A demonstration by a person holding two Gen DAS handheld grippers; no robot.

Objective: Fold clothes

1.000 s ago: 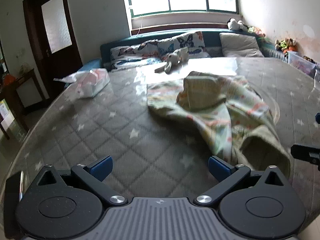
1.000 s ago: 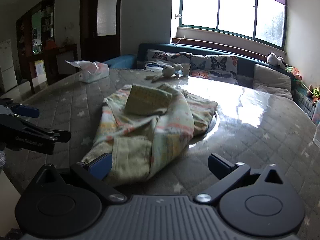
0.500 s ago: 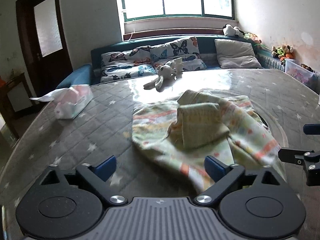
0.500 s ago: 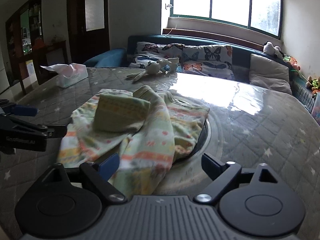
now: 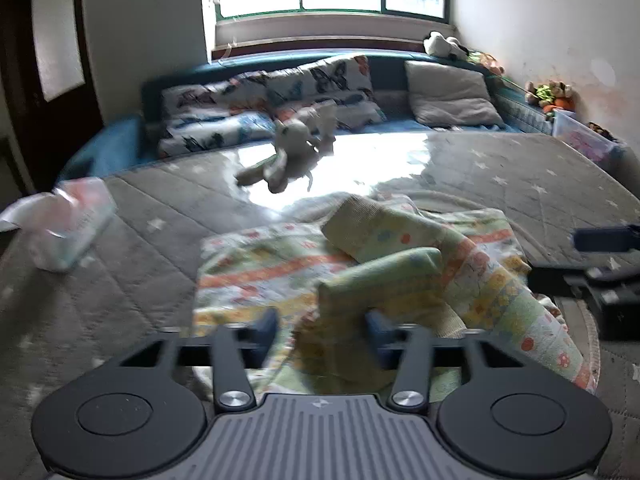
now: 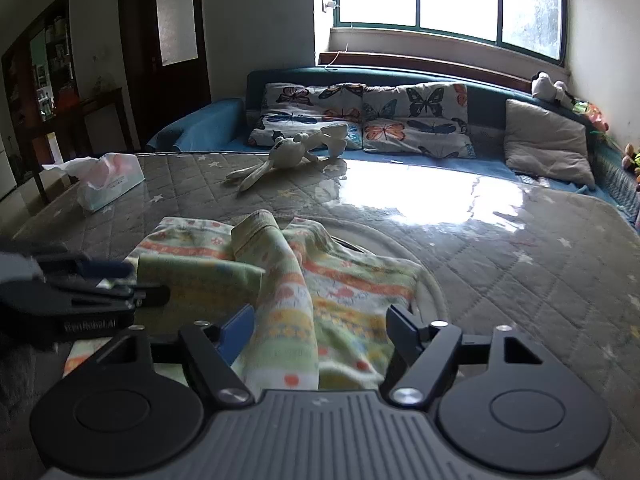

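A pale green child's garment (image 5: 400, 240) with orange and yellow printed bands lies crumpled on the grey quilted table (image 5: 120, 300). My left gripper (image 5: 320, 328) hovers low over its near edge, jaws closing, with a green fold lying between the blue pads. In the right wrist view the garment (image 6: 340, 280) runs under my right gripper (image 6: 320, 326), whose jaws are closing, still wide, around a raised ridge of cloth. The left gripper (image 6: 100, 284) shows at that view's left edge, and the right gripper (image 5: 600, 248) at the left view's right edge.
A tissue pack (image 6: 108, 180) sits at the table's far left and a plush rabbit (image 6: 296, 148) lies at the back. A round turntable ring (image 6: 432, 280) lies under the garment. Behind stands a blue sofa with butterfly cushions (image 6: 360, 120).
Both grippers have moved forward from the table's near edge onto the garment. Their jaws have narrowed, the left much more than the right.
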